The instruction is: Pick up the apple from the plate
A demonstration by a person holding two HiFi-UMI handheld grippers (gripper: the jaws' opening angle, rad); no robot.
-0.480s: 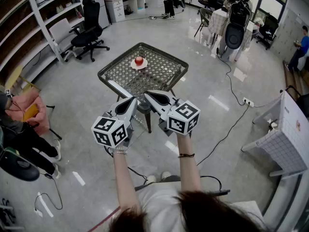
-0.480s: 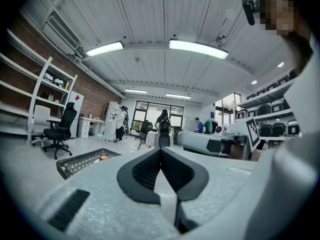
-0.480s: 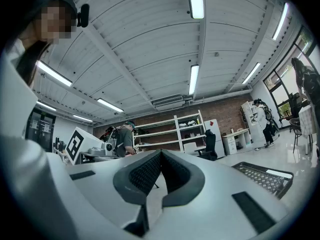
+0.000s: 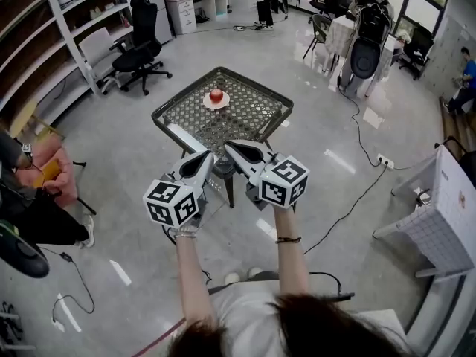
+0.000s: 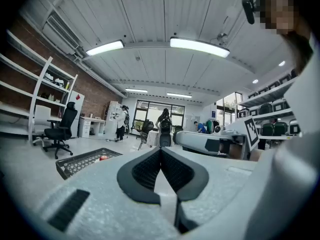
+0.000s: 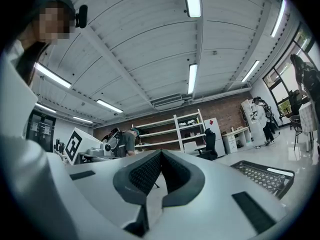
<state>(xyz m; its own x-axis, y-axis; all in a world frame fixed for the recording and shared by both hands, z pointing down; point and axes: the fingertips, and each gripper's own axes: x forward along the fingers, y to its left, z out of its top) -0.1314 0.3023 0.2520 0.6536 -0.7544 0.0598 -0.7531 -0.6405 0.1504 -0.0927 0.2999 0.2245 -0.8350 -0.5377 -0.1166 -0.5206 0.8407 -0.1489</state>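
A red apple rests on a small white plate at the far side of a dark wire-mesh table. Both grippers are held side by side in the air short of the table's near edge, well away from the apple. My left gripper is shut with nothing in it, and so is my right gripper. In the left gripper view the closed tips point level, and the apple shows small on the table at lower left. The right gripper view shows closed tips and the table's corner at right.
A black office chair and white shelving stand to the left. A person crouches at the left edge. A cable runs across the floor on the right, near a white grid rack. More chairs and people are at the back.
The grippers and the apple stay where they were. The person at the left edge has shifted a little.
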